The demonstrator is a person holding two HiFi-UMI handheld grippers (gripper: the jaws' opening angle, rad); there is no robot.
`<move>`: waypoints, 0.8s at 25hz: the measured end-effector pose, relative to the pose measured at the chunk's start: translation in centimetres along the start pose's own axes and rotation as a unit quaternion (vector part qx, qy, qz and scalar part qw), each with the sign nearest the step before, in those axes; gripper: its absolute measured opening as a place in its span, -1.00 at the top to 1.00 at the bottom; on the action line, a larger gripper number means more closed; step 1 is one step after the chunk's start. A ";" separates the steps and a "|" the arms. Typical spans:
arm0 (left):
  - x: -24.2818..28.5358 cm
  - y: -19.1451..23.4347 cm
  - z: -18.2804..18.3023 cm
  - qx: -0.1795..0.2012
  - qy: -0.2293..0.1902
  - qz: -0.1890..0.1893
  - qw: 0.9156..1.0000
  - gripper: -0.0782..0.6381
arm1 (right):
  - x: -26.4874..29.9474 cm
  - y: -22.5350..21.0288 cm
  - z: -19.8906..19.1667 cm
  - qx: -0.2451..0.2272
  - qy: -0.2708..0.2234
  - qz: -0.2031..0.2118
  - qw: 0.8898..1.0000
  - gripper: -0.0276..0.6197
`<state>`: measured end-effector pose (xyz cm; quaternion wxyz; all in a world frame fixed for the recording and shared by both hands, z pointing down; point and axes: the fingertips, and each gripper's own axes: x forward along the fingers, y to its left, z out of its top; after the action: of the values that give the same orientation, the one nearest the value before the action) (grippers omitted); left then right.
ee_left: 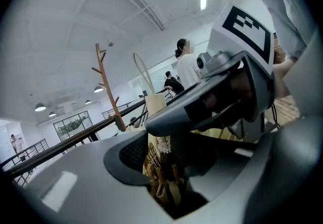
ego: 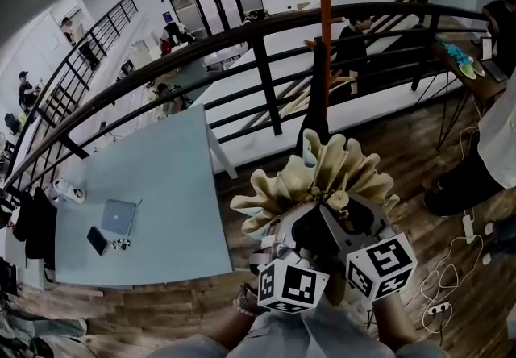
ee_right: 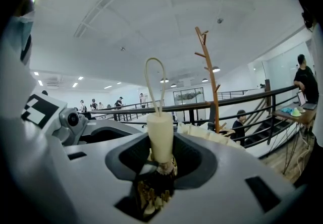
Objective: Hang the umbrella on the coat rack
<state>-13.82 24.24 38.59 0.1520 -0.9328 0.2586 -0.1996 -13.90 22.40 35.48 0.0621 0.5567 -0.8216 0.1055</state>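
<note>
Head view: left gripper [ego: 295, 229] and right gripper [ego: 361, 219] clamp a cream frilled folded umbrella [ego: 326, 175] near the orange wooden coat rack [ego: 324, 42] by the black metal railing [ego: 267, 82]. Left gripper view: jaws squeeze its ribs [ee_left: 162, 177]. Right gripper view: jaws grip beneath its handle [ee_right: 160, 136].

The folded cream umbrella [ego: 322, 175] points handle-up just before the upright brown coat rack [ego: 324, 34].

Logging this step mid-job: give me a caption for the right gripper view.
Right gripper grips the folded umbrella, cream handle upright between its jaws, wooden coat rack ahead at the railing.
</note>
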 end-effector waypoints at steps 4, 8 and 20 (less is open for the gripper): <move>2.0 0.9 0.1 -0.001 -0.003 -0.008 1.000 0.39 | 1.2 -1.9 0.3 0.002 0.002 -0.008 1.000 0.51; 4.2 2.2 0.2 -0.004 -0.005 -0.017 1.000 0.39 | 2.8 -3.8 0.7 0.004 0.008 -0.015 1.000 0.51; 11.6 7.2 -0.2 -0.008 -0.007 -0.044 0.999 0.39 | 9.1 -10.2 2.2 0.015 0.022 -0.034 0.999 0.51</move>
<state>-7.83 12.04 39.38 0.1375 -0.9459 0.2176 -0.1974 -7.81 10.06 36.42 0.0751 0.5826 -0.7990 0.1282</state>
